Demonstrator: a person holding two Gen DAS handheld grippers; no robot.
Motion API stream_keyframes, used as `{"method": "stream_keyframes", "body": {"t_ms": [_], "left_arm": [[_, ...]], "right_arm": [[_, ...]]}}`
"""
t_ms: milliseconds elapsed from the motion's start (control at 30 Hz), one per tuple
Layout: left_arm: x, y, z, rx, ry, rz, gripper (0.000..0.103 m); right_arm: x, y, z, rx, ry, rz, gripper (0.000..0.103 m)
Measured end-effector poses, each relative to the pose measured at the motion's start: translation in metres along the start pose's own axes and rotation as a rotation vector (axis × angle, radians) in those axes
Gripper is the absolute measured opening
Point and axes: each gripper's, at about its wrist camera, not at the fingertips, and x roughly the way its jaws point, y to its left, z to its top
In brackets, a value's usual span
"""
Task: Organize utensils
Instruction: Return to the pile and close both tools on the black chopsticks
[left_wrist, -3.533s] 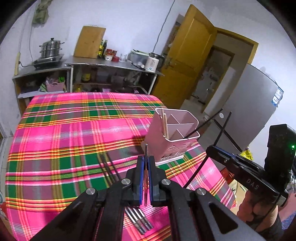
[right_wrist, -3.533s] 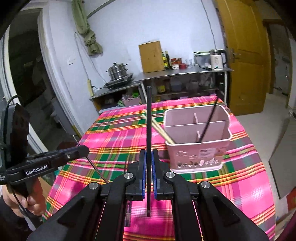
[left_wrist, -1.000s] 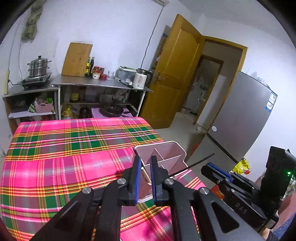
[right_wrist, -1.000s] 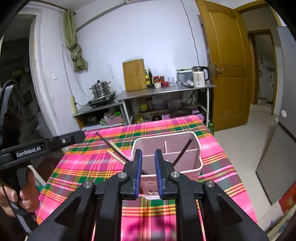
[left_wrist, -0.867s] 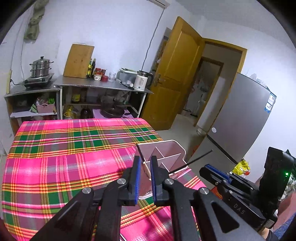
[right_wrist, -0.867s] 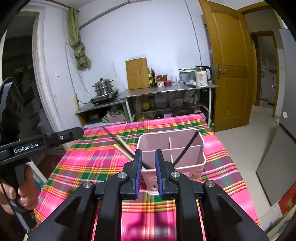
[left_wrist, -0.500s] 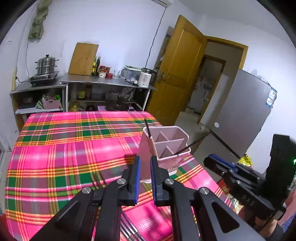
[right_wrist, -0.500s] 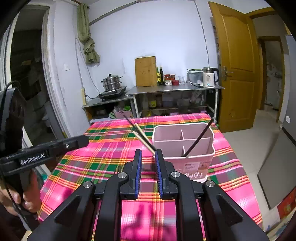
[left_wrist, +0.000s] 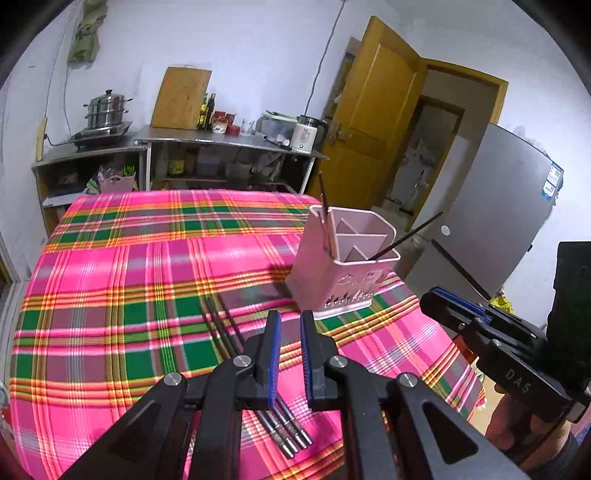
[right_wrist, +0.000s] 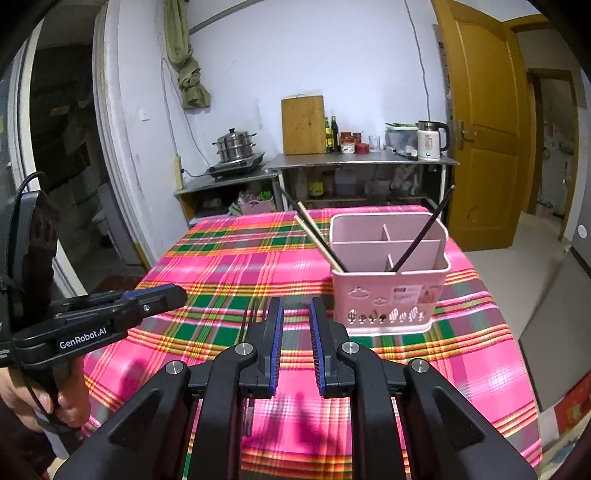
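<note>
Left wrist view: left gripper (left_wrist: 290, 325) being held above loose chopsticks (left_wrist: 255, 373) lying on plaid tablecloth (left_wrist: 110, 280), fingers apart, empty, probably lined up for next pick. Right gripper (right_wrist: 295, 314) likewise being held parted, empty, near pink caddy (right_wrist: 391, 299), where sorted chopsticks are being kept upright in compartments.

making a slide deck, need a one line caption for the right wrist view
Open right tool above plaid tablecloth, facing pink utensil holder holding chopsticks.
</note>
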Motion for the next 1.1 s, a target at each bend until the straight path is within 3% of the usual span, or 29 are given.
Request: {"method": "stream_keyframes", "body": {"t_ms": [300,433,567,1100], "left_arm": [[0.011,0.018,-0.014,-0.044,0.037,0.024,0.010],[0.017,0.026,-0.017,-0.063,0.053,0.032,0.018],[0.028,0.033,-0.022,-0.078,0.076,0.044,0.020],[0.096,0.067,-0.046,-0.157,0.204,0.098,0.020]], "right_arm": [[0.013,0.002,-0.007,-0.004,0.030,0.015,0.015],[0.019,0.004,-0.009,-0.008,0.045,0.020,0.015],[0.029,0.005,-0.013,-0.011,0.065,0.026,0.015],[0.072,0.004,-0.032,-0.003,0.158,0.053,0.015]]}}
